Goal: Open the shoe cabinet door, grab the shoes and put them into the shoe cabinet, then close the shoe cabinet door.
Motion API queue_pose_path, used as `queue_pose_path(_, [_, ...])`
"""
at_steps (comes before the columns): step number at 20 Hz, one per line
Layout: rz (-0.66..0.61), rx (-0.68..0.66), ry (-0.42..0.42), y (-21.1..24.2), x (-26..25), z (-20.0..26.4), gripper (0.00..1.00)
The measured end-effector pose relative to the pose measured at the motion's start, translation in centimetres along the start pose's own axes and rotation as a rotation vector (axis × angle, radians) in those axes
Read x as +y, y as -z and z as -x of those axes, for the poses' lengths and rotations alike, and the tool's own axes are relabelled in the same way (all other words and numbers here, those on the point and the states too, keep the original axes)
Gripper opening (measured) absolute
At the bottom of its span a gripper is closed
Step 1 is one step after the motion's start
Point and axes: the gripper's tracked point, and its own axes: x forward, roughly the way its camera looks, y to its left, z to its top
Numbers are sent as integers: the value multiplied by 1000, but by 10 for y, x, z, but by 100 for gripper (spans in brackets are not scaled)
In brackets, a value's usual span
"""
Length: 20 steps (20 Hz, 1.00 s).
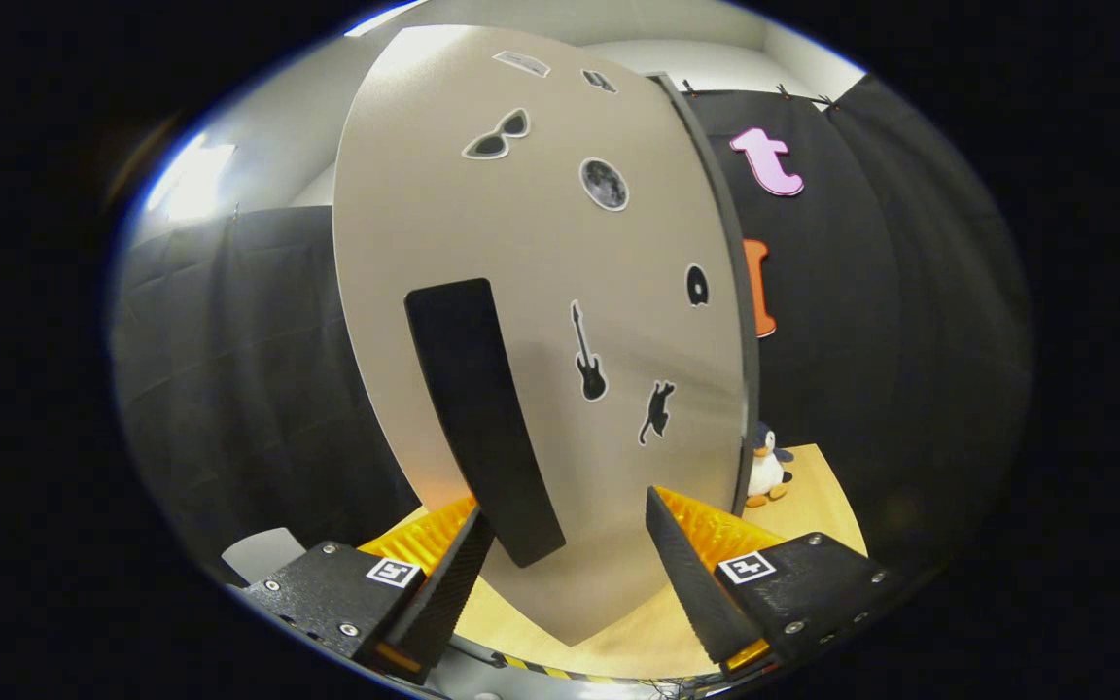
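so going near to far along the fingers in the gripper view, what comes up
Open gripper → black handle by its left finger, not clamped → cabinet door with stickers → penguin plush past the door's right edge → black booth cloth.

My gripper points level and straight ahead, its two fingers spread wide apart with an open gap between them, pressing on nothing, the left one slanting inward, the right one mirroring it.

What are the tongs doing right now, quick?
Tongs: open, holding nothing; the door's black handle is just ahead, near one finger.
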Motion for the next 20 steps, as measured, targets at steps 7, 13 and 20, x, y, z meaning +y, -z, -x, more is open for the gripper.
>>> queue_pose_path(7, [61,-24,2,-9,53,-69,96])
queue_pose_path(13, [69,-37,17,-12,72,-112,96])
queue_pose_path(20, [74,-54,53,-13,80,-135,96])
